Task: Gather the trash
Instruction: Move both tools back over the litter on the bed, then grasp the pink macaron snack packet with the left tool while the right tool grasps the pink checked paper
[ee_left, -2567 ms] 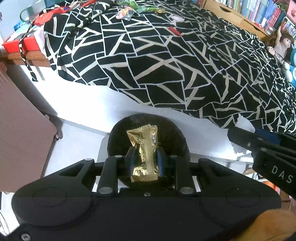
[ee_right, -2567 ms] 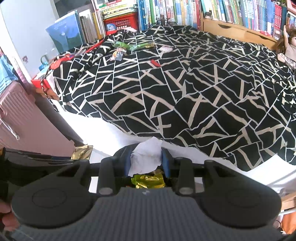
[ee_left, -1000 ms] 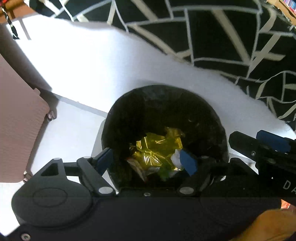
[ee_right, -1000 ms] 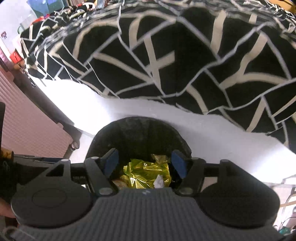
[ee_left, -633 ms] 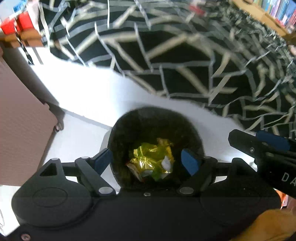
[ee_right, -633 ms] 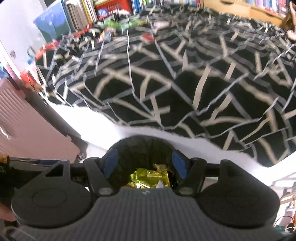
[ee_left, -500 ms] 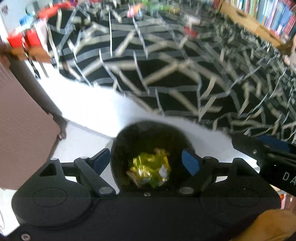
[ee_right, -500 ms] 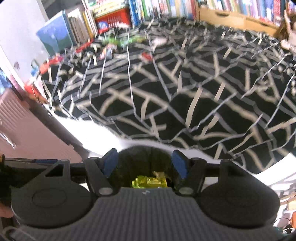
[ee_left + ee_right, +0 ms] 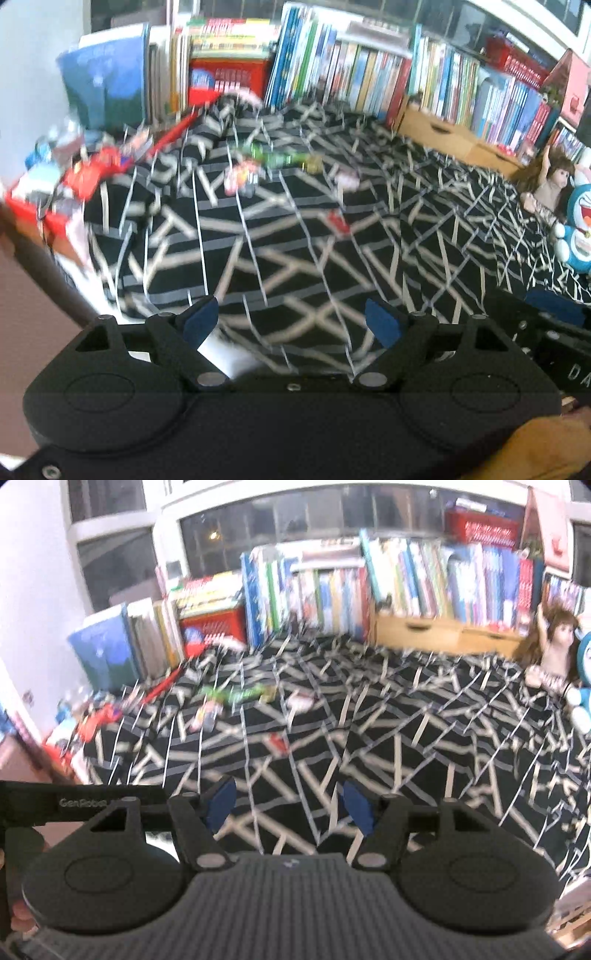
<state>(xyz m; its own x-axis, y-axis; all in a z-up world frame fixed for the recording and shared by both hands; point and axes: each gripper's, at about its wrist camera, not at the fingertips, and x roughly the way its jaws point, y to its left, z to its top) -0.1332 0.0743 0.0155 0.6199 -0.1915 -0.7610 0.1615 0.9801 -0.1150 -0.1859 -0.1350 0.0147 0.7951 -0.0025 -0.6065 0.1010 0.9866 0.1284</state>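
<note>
We hold the left gripper and right gripper over the black-and-white bedspread, jaws open and empty (wrappers lie near the bedspread's far edge).

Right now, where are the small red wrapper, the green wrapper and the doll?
small red wrapper (image 9: pixel 277 743), right wrist view, its middle.
green wrapper (image 9: pixel 232 696), right wrist view, its blurred middle.
doll (image 9: pixel 550 186), left wrist view, its body.

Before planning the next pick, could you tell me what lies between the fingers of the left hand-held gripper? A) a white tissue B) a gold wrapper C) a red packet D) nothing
D: the left hand-held gripper has its blue pads apart, with only the bedspread visible behind them.
</note>
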